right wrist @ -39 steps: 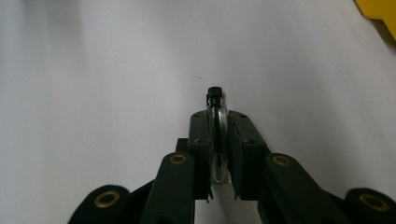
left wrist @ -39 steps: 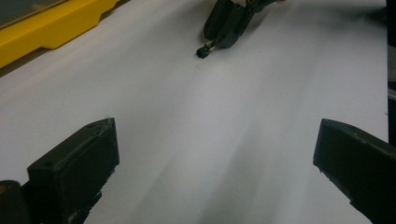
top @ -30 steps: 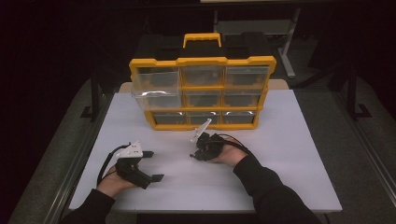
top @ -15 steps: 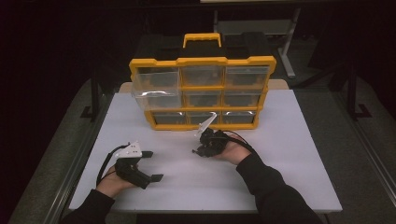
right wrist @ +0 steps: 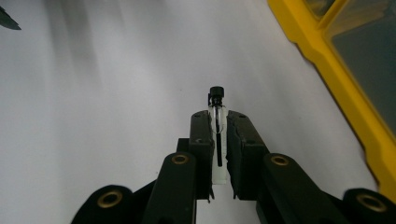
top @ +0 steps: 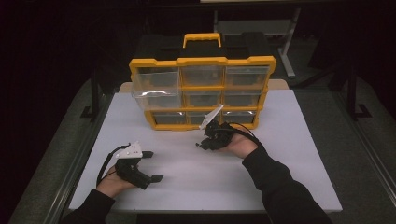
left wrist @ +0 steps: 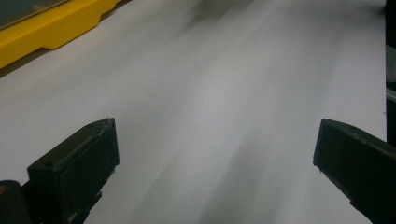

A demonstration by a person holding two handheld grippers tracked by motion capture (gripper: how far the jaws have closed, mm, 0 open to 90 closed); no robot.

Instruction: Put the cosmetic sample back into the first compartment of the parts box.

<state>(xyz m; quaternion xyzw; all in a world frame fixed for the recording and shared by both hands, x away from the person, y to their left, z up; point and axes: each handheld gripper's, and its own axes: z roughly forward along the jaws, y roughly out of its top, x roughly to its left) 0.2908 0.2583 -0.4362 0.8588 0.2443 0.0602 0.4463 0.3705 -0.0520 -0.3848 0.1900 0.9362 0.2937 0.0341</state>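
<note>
Right gripper view: right tongs [right wrist: 218, 122] clamp a small clear vial [right wrist: 217, 135]; left tongs [left wrist: 210, 158] gape wide over the white table [left wrist: 224, 93].

High view: above, facing forward and down over white worktop [top: 187, 182]. Both gripper views: low, close; share worktop and yellow plastic drawer organiser [top: 203, 93].

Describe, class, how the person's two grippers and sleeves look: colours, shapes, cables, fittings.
Both sleeves are dark. The left gripper and right gripper are black, each topped by a pale grey three-cornered plate and trailing a black cable. The right gripper's linkage arms carry brass-coloured rivets.
</note>
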